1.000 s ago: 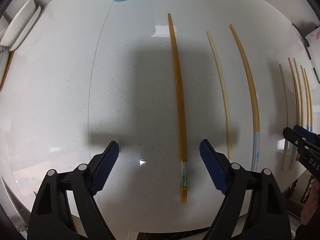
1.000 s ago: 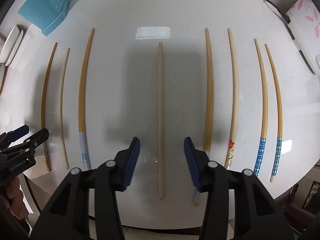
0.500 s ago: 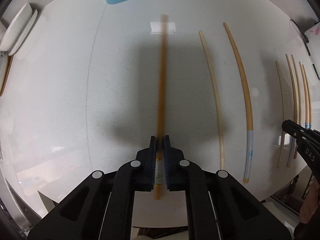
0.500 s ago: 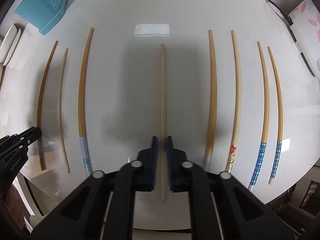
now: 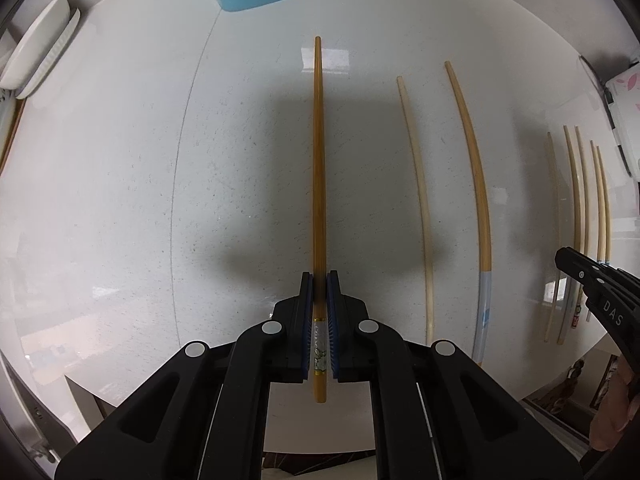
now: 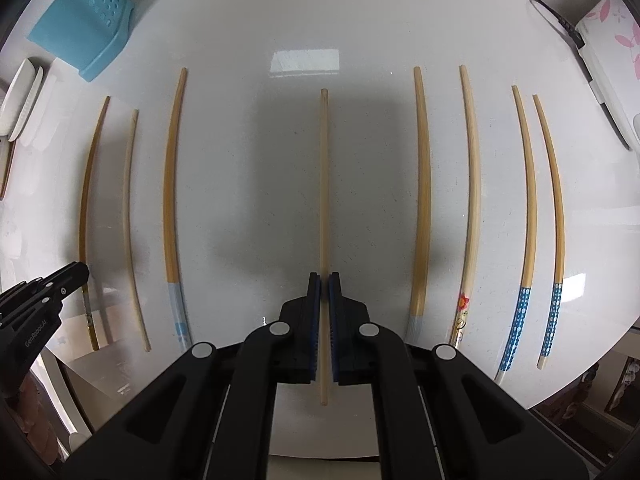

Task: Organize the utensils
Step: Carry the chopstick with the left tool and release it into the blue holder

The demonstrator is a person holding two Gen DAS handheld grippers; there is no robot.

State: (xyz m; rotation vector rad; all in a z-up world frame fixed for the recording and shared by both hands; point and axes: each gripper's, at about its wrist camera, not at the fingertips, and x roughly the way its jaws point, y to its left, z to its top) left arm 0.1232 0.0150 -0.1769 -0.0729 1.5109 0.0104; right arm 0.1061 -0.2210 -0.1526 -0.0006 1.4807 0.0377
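Both tongs (image 5: 319,280) (image 6: 324,280) clamp chopsticks (image 5: 319,160) (image 6: 324,184) nr handle ends.

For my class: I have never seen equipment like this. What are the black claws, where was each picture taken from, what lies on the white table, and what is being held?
A person holds a two-finger clamp in each hand; each carries a wide-angle camera looking down its fingers. The left gripper is shut on a dark amber chopstick. The right gripper is shut on a pale plain chopstick. Other chopsticks lie side by side on the white table, including two blue-dotted ones. A light blue perforated holder stands at the far edge.
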